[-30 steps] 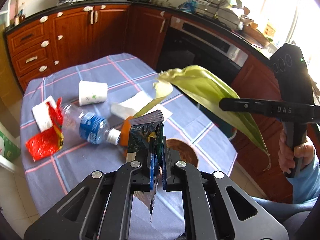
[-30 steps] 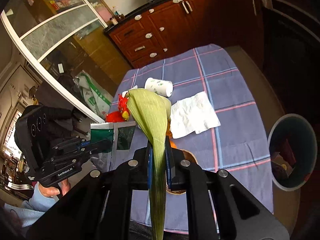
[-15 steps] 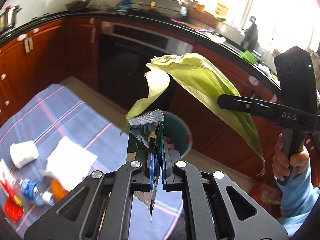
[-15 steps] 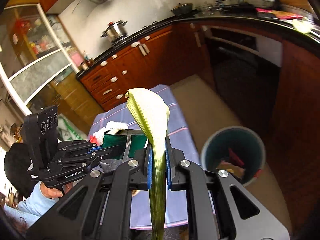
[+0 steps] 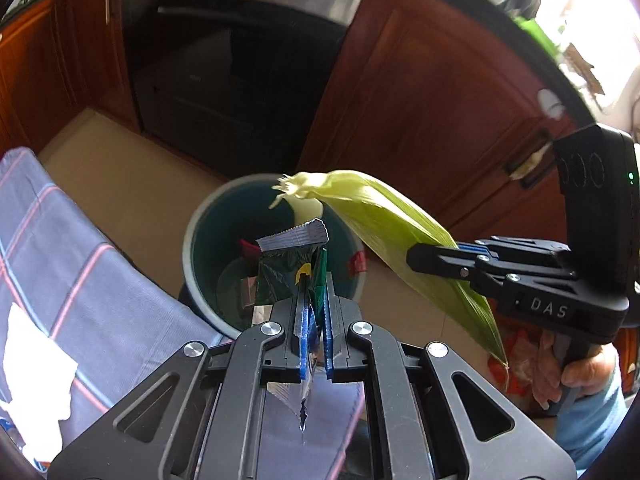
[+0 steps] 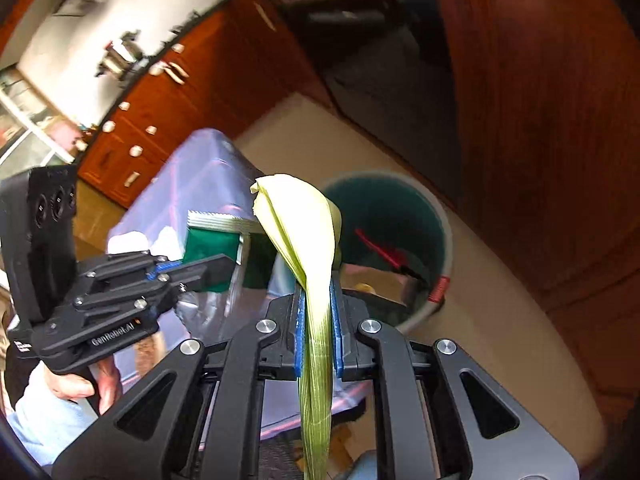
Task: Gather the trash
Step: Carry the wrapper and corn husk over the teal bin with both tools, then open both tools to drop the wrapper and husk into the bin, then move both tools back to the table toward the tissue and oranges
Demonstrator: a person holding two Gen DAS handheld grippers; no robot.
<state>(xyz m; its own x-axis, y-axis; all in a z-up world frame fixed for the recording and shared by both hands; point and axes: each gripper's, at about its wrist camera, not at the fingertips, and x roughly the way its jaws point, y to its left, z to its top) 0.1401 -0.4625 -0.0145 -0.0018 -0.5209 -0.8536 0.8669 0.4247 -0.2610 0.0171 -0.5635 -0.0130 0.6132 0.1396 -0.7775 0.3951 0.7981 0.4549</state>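
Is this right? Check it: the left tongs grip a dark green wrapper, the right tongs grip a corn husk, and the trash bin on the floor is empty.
Not quite. The trash bin is not empty: the left wrist view shows scraps already in it. The left tongs do grip the dark green wrapper, and the right tongs the corn husk.

Bin [image 5: 276, 184] on floor, just right of tabletop [image 5: 60, 264], oven [image 5: 224, 60] behind. Wrapper [image 5: 286, 276] and husk [image 5: 384, 224] above bin; husk right of wrapper.

Left claw [image 5: 313, 300] clamps green wrapper [image 5: 290, 270] above trash bin [image 5: 200, 224]; right claw [image 5: 434, 258] pinches corn husk [image 5: 384, 224].
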